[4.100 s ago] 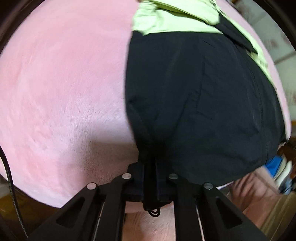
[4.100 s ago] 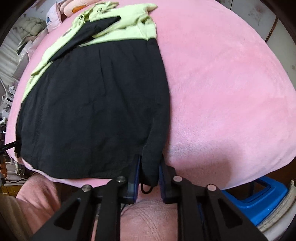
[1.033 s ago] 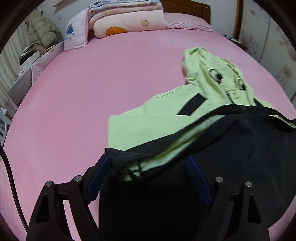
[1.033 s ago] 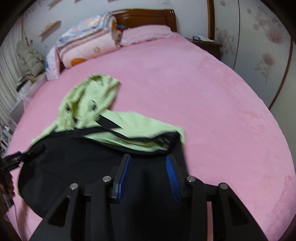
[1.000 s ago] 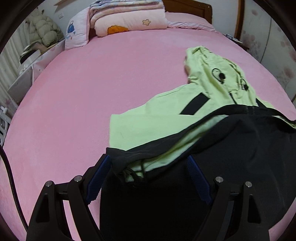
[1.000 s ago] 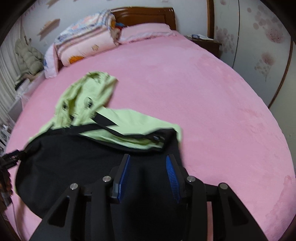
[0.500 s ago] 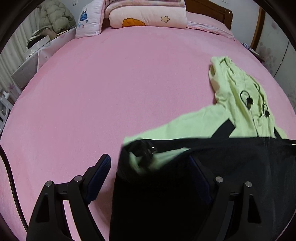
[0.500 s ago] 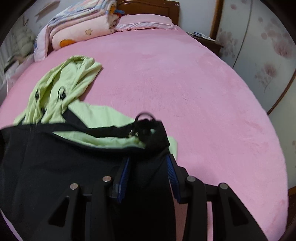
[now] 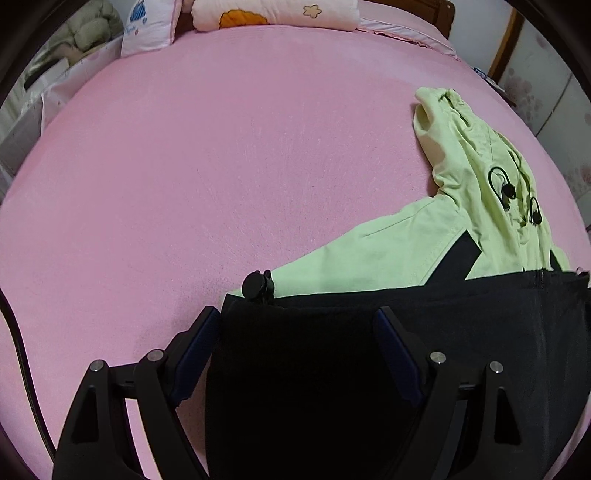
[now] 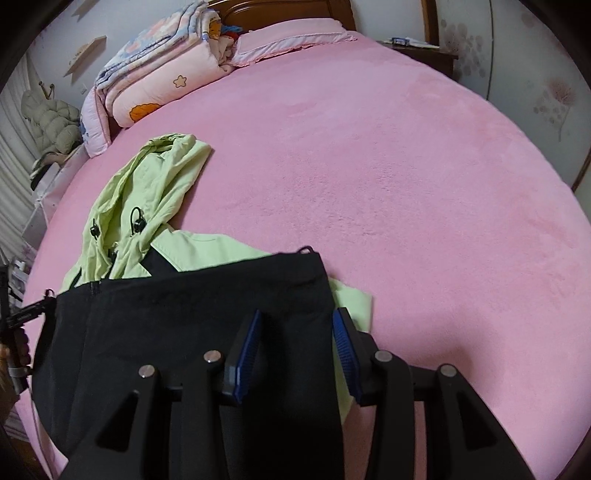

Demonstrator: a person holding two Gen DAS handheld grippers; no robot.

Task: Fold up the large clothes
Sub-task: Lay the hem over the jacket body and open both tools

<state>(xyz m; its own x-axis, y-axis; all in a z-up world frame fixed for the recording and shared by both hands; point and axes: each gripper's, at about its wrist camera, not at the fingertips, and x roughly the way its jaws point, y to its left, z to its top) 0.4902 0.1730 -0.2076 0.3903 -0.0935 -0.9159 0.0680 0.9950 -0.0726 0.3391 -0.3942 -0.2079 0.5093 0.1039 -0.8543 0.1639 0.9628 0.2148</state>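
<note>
A black and lime-green hooded jacket (image 9: pixel 388 369) lies on the pink bed (image 9: pixel 221 166), its black lower half folded up over the green upper part. The green hood (image 9: pixel 480 166) points toward the headboard. My left gripper (image 9: pixel 295 332) is open, its jaws wide apart over the folded black hem near a black cord stopper (image 9: pixel 255 286). In the right wrist view the jacket (image 10: pixel 184 325) lies at lower left with its hood (image 10: pixel 147 184) spread out. My right gripper (image 10: pixel 297 332) is open, its jaws standing either side of the black hem's right corner.
Folded quilts and pillows (image 10: pixel 159 81) are stacked at the headboard (image 10: pixel 280 11). A wooden nightstand (image 10: pixel 424 48) stands at the far right corner. A white cabinet with a padded coat (image 9: pixel 74 40) stands beside the bed on the left. Pink bed surface (image 10: pixel 406 184) stretches to the right of the jacket.
Both grippers carried the black hem up over the green part and let go. The hem now lies flat, and both jaws stand open around it.
</note>
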